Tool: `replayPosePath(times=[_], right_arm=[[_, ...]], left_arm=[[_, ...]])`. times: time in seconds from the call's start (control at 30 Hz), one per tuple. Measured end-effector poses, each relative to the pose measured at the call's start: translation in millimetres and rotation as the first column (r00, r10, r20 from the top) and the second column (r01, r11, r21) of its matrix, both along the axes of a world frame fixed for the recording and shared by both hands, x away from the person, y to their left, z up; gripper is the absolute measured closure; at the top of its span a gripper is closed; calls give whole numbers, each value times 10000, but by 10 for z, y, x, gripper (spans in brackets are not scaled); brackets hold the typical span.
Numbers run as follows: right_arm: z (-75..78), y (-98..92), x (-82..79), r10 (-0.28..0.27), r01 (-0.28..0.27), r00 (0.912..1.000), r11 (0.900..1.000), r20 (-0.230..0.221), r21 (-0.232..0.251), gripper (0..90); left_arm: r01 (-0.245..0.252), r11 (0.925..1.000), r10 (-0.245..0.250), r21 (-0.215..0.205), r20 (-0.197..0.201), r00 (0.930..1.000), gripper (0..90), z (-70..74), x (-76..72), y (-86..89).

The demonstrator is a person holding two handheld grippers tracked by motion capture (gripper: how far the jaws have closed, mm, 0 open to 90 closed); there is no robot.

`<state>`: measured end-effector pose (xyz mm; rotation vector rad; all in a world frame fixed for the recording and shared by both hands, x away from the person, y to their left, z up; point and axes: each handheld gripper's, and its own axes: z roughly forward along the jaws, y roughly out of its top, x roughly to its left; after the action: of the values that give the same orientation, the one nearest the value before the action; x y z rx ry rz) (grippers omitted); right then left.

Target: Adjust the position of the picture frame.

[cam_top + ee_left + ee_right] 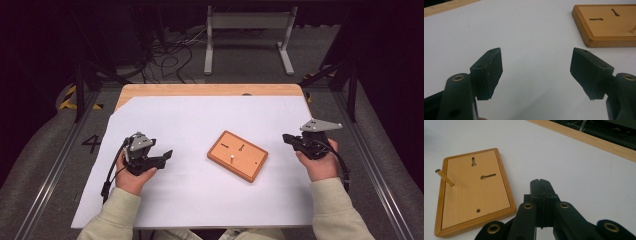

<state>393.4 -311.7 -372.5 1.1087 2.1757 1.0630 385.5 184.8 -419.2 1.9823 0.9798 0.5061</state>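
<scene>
Wooden and pale orange, the board (237,155) lies flat a little right of the middle of the high view, turned at an angle on the white sheet (200,200) that covers the table (210,90). Its face carries two keyhole-shaped slots (488,176) and a small round hole (478,210), and a brass peg (444,177) stands up from it near one long edge (in the high view it shows as a pale dot near the board's centre). Whether the peg sits in a hole or a third slot is hard to make out.

At the left of the high view the left gripper (161,159) rests low over the sheet, its tips pointing toward the board, well apart from it. In the left gripper view its two black jaws stand wide apart with only bare sheet between them, and the board's corner sits in the upper right of that frame.

At the right of the high view the right gripper (289,138) is held just beyond the board's right end, not touching it. In the right gripper view its jaws are pressed together, pad against pad, with nothing between them.
</scene>
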Motion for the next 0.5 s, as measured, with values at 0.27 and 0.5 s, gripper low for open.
replayPosePath(times=[0.27, 0.5], right_arm=[[160, 127, 133, 316, -317, 9995, 9995, 38, 31, 900], [285, 242, 281, 509, -509, 9987, 9987, -65, 23, 900]], left_arm=[[20, 10000, -21, -61, -84, 10000, 266, -6, 2, 19], [-39, 10000, 39, -64, -57, 10000, 266, -4, 1, 29]])
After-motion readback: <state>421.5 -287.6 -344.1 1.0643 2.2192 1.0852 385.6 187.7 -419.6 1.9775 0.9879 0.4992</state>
